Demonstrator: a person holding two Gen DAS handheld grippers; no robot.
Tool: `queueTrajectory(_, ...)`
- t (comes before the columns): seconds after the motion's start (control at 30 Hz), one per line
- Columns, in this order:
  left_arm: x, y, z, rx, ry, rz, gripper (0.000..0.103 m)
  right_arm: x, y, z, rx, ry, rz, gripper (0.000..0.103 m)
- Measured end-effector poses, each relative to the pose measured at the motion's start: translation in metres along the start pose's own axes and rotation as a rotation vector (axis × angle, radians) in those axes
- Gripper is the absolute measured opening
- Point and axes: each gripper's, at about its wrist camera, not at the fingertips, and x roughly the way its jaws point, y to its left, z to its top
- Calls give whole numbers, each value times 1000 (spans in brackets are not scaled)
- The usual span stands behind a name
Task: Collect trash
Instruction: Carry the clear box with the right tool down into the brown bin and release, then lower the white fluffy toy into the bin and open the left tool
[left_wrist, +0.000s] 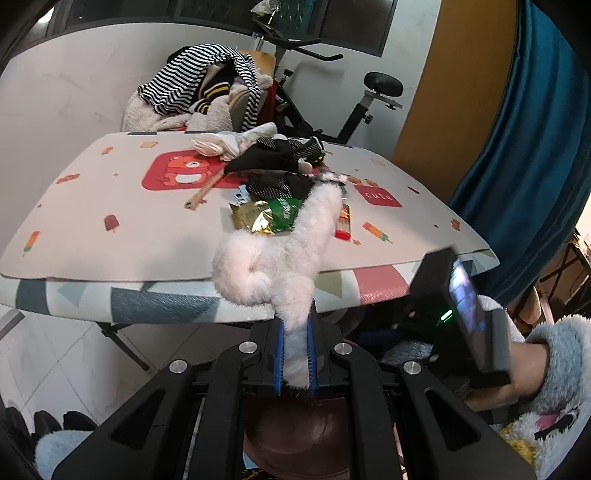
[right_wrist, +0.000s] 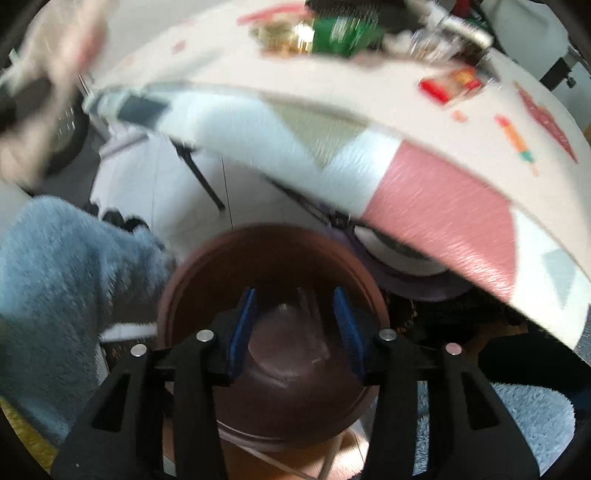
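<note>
Item 1. Left hand-held gripper (left_wrist: 295, 354): blue pads closed tight on the lower end of a white fluffy sock (left_wrist: 291, 254). The sock stands up from the jaws and droops forward over the near edge of the surface (left_wrist: 110, 254), its knotted toe hanging just past the rim.

Item 2. Right hand-held gripper (right_wrist: 295, 332): jaws spread wide, nothing between them, poised directly above a brown round bin (right_wrist: 273, 387). This view is motion-blurred; something clear and glossy may lie inside the bin, but it cannot be told for certain.

Item 3. Trash remaining on the surface: a gold and green snack wrapper (left_wrist: 269, 216) mid-surface, and a red packet (left_wrist: 343, 223) just beside it to the right. Dark and white clothing (left_wrist: 273, 155) is heaped behind.

Handling note. Judged step: clearing the sock aside so the wrappers are reachable. Advice: lift the sock fully clear of the wrapper before swinging away, since its pile could drag light foil. Wrappers are thin and crinkly; pinch a raised fold, not the flat face.
</note>
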Motion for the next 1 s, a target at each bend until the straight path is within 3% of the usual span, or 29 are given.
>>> queueTrajectory(0.13, 4, -1, -8, 17, 9, 7, 10, -37, -7, 0, 42, -179, 7, 70)
queueTrajectory(0.2, 6, 0, -11, 21, 14, 6, 10, -58, -12, 1, 61, -272, 3, 86)
queueTrajectory(0.3, 9, 0, -15, 26, 18, 0, 10, -83, -20, 5, 56, -387, -37, 95)
queueTrajectory(0.53, 23, -6, -27, 78, 45, -57, 10, -108, -47, 3, 46, -575, -198, 97)
queueTrajectory(0.6, 30, -10, -31, 97, 70, -73, 10, -99, -56, -7, 51, -574, -259, 97)
queueTrajectory(0.67, 37, -13, -35, 109, 102, -88, 10, -87, -65, -6, 94, -523, -251, 97)
queueTrajectory(1.0, 70, -13, -45, 109, 239, -119, 10, -78, -63, -8, 98, -494, -283, 97)
